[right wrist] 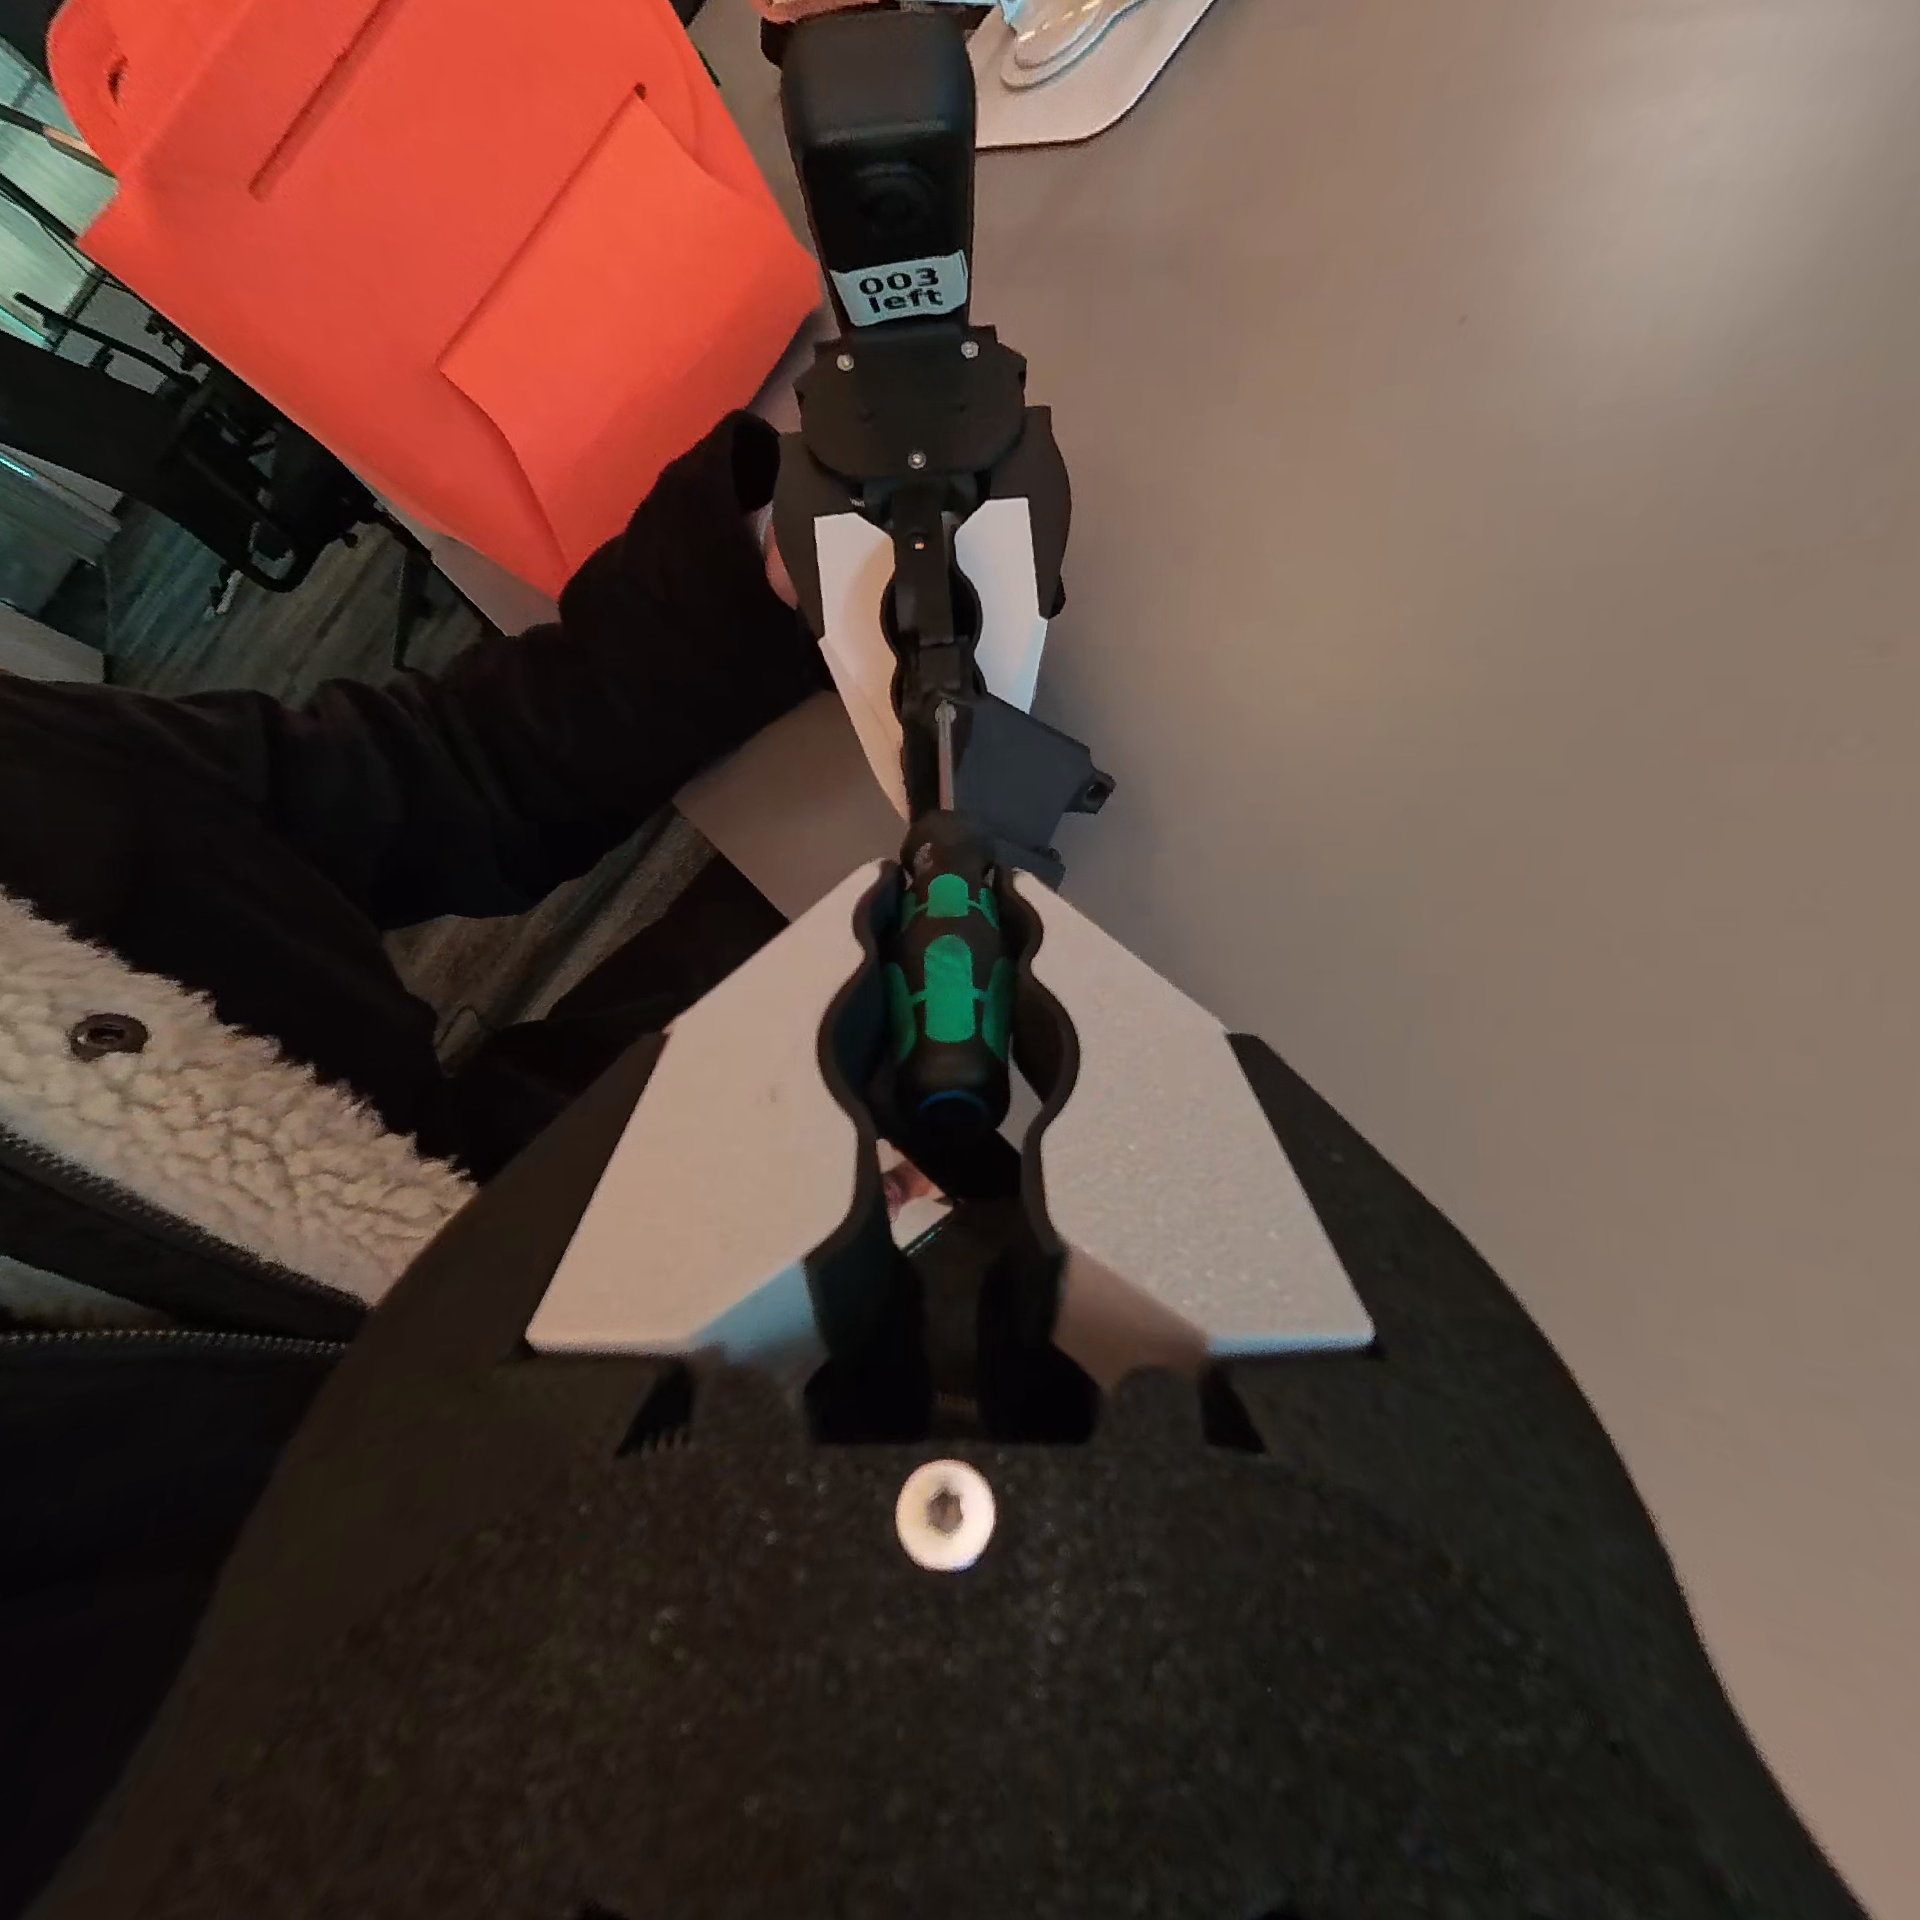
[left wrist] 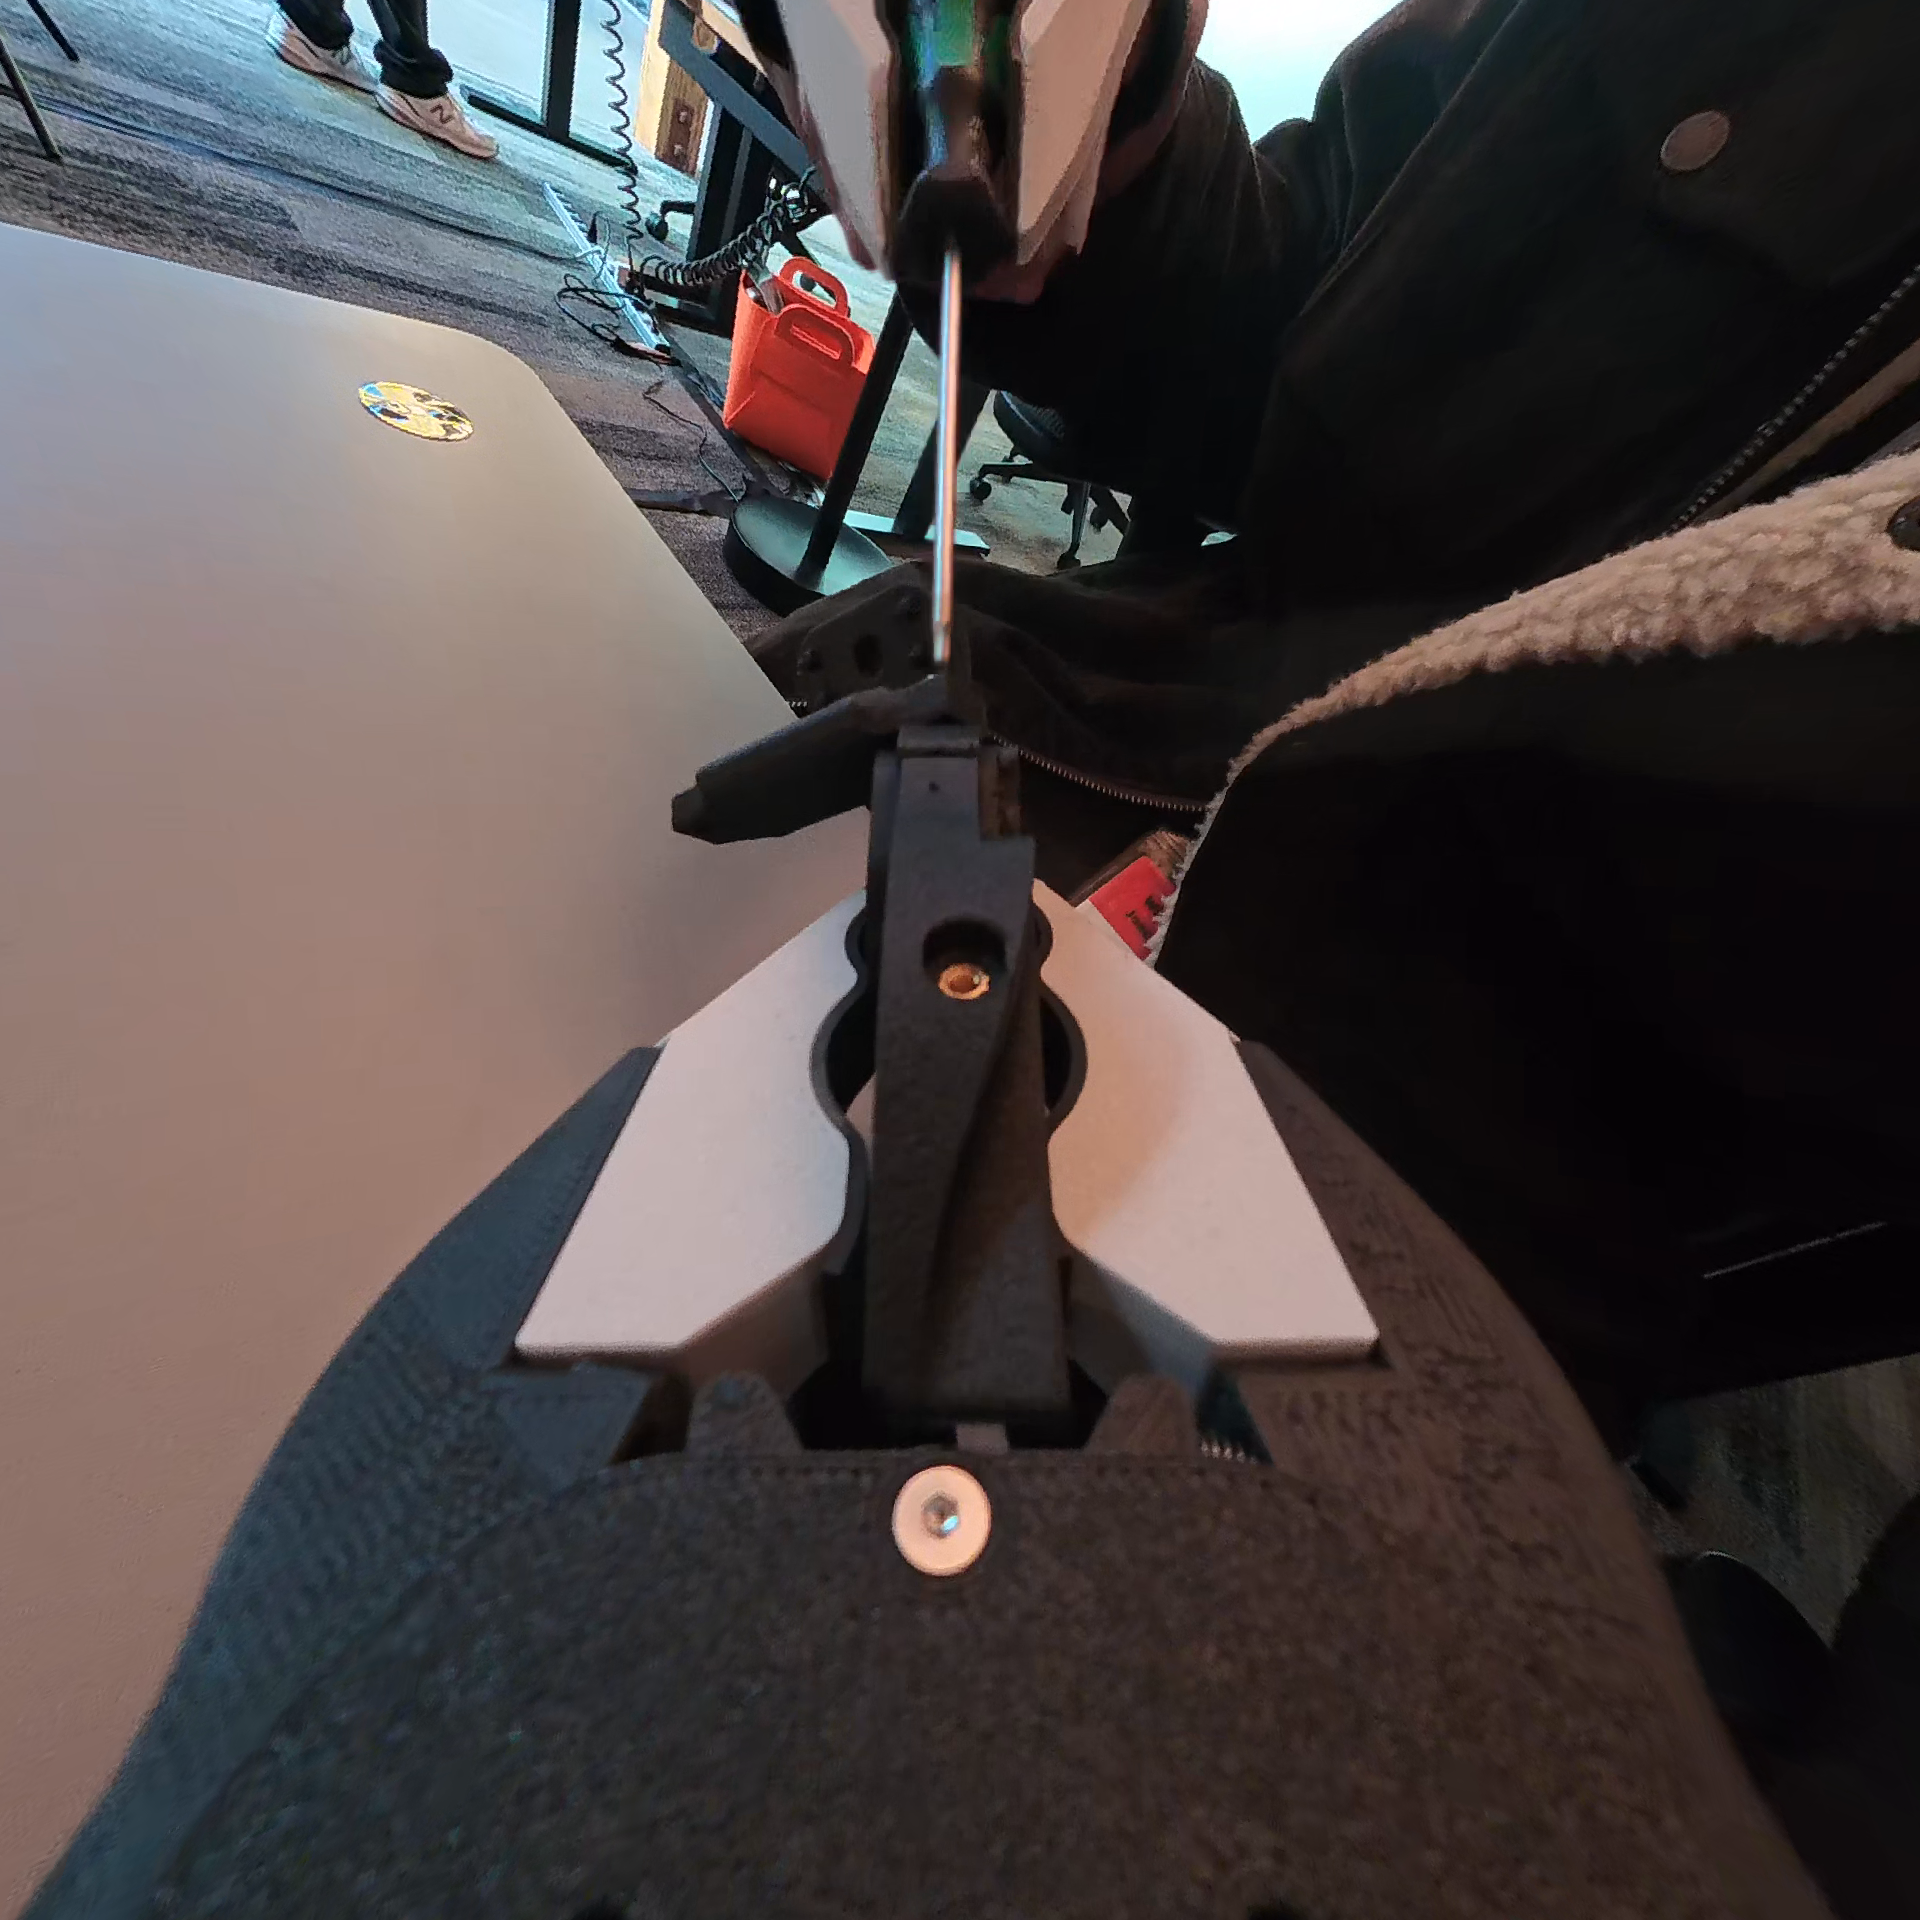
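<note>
Right hand-held gripper (right wrist: 940, 987) clamps screwdriver (right wrist: 948, 997); left (left wrist: 951, 1039) clamps black part (left wrist: 940, 1091).

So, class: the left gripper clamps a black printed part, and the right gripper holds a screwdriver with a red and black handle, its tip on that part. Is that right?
Not quite. The screwdriver handle is green and black, not red, as the right wrist view shows. The rest holds: the left gripper clamps the black printed part, and the right gripper holds the tool's tip on it.

Left gripper (left wrist: 951, 914) fingers clamped, right gripper (right wrist: 948, 935) fingers clamped, tips facing each other
</note>
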A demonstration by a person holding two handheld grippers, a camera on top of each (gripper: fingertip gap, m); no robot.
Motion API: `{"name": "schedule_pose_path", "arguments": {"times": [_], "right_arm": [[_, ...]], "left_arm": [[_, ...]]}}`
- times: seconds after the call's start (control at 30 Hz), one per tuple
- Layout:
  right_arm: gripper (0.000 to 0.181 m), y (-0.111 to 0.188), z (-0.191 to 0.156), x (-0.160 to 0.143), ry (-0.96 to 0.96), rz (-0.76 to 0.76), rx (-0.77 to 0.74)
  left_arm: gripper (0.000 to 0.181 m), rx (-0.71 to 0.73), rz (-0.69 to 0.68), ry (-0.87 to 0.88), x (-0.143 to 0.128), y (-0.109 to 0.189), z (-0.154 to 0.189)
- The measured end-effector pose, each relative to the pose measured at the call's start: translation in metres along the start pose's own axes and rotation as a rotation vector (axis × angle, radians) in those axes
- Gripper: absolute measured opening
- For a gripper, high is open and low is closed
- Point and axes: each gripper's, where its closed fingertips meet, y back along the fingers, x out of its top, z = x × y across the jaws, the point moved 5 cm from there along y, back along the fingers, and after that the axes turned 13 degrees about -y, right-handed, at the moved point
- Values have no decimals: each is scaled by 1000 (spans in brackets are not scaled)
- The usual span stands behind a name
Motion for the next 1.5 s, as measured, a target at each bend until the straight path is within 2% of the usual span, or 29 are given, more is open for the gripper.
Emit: {"name": "schedule_pose_path", "arguments": {"times": [0.33,0.4,0.5,0.6,0.73,0.83,0.9,0.93,1.0,1.1,1.17,1.23,1.3,1.37,1.43,1.5], "right_arm": [[17,-2,0,-3,12,-12,-7],[16,-3,-1,-3,66,-15,-23],[17,-3,-5,-4,270,-18,-83],[16,-5,-11,-2,657,-16,-151],[16,-4,-22,-5,1501,6,-258],[16,-3,-25,-11,2033,-46,-334],[16,0,-26,-15,2281,-65,-362],[16,1,-27,-17,2322,-73,-355],[16,7,-27,-21,2249,-112,-316],[16,20,-29,-18,1876,-71,-270],[16,27,-29,-9,1479,0,-276],[16,30,-21,-1,998,38,-273],[16,29,-15,-1,555,33,-160],[17,26,-14,-3,230,66,4],[16,23,-7,-3,65,130,62],[16,16,0,-10,-32,90,95]], "left_arm": [[22,-2,-3,2,-1,-1,0],[22,-2,-7,0,-1,-1,1],[22,0,-18,5,-3,-2,0],[22,2,-6,11,-2,0,0],[22,-15,21,-2,3,1,4],[22,-23,4,2,0,-4,4],[22,-45,9,2,1,-8,6],[22,-47,3,0,1,-9,6],[22,-33,-4,-4,0,-6,6],[22,-17,32,-5,4,1,5],[22,-10,36,-9,5,2,5],[22,-14,35,-6,4,1,6],[22,-11,29,-4,3,0,5],[22,-13,31,-1,3,-1,5],[22,-16,31,-2,3,-1,6],[22,-19,27,-4,4,-2,7]]}}
